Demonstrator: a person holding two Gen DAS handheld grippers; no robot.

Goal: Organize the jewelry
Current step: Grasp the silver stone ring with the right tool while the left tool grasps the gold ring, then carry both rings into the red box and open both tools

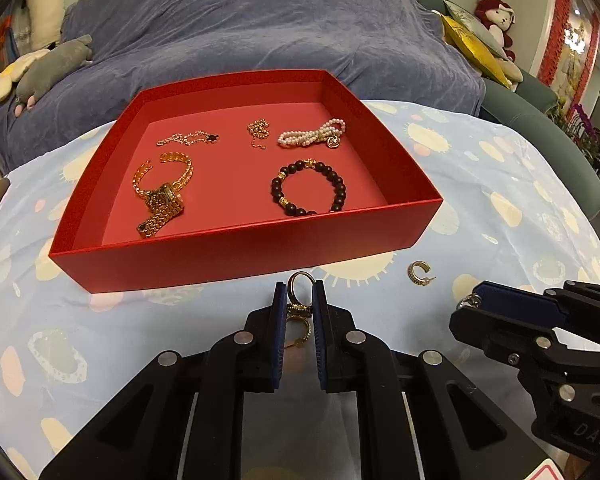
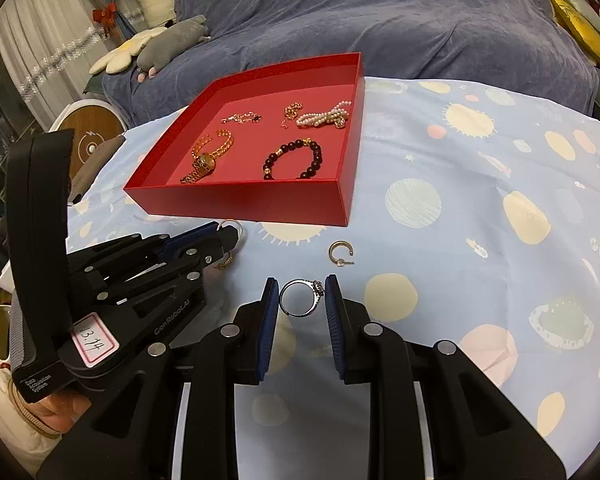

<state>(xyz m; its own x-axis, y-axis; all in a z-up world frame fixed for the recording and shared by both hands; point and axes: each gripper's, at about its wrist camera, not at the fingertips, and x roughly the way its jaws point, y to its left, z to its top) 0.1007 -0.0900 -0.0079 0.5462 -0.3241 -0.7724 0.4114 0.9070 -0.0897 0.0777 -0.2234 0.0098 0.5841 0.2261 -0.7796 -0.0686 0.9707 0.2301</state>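
Your left gripper [image 1: 299, 300] is clamped on a gold ring [image 1: 299, 285] just in front of the shallow red cardboard tray [image 1: 236, 258], while your right gripper [image 2: 302, 295] pinches a silver stone-set ring [image 2: 301, 297] above the planet-print blue tablecloth [image 2: 480, 240].

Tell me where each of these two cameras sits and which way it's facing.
Left wrist: on the left gripper, angled down at the table; jaws shut on a gold ring, right gripper beside it.
Right wrist: on the right gripper, angled down; jaws hold a silver ring.
Shared: red tray, loose gold earring.
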